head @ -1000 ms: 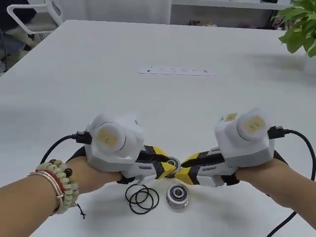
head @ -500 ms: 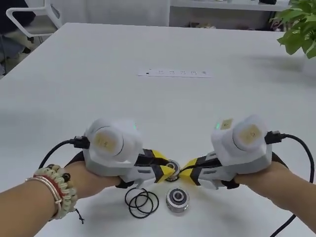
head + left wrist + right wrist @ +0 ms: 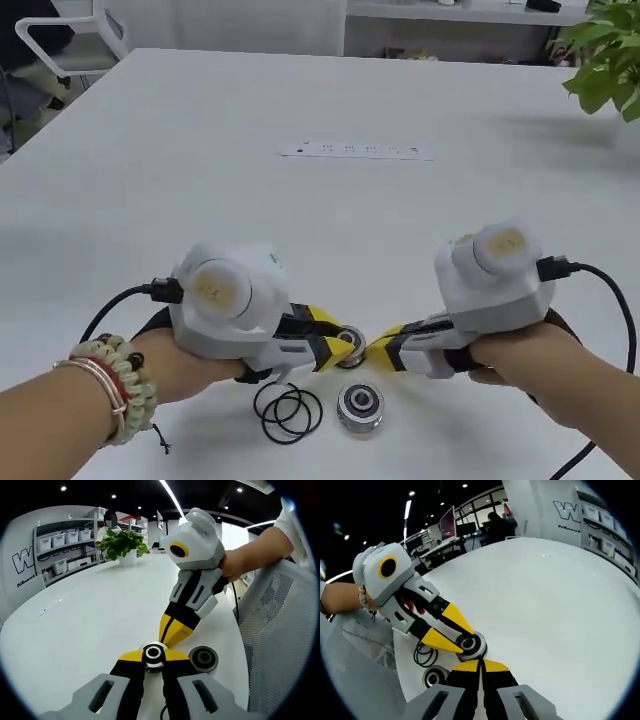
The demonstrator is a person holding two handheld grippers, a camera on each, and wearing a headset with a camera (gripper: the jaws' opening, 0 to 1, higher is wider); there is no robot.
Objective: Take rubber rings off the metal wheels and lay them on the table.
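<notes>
At the table's (image 3: 150, 160) near edge: black rubber rings (image 3: 288, 408) lie piled, loose metal wheel (image 3: 360, 403) just beside | behind them, left gripper (image 3: 338, 350) clamps a second wheel (image 3: 350, 343) | right gripper (image 3: 380, 349) jaws pressed together, tips just beside that wheel | power strip (image 3: 357, 151) toward far edge.

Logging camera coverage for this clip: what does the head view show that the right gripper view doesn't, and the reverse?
The head view adds a power strip farther across the table and a potted plant. The right gripper view adds a computer monitor and wall lettering. Shared: the left tongs shut on a metal wheel, a second wheel lying on the table, and loose rubber rings beside it.
</notes>
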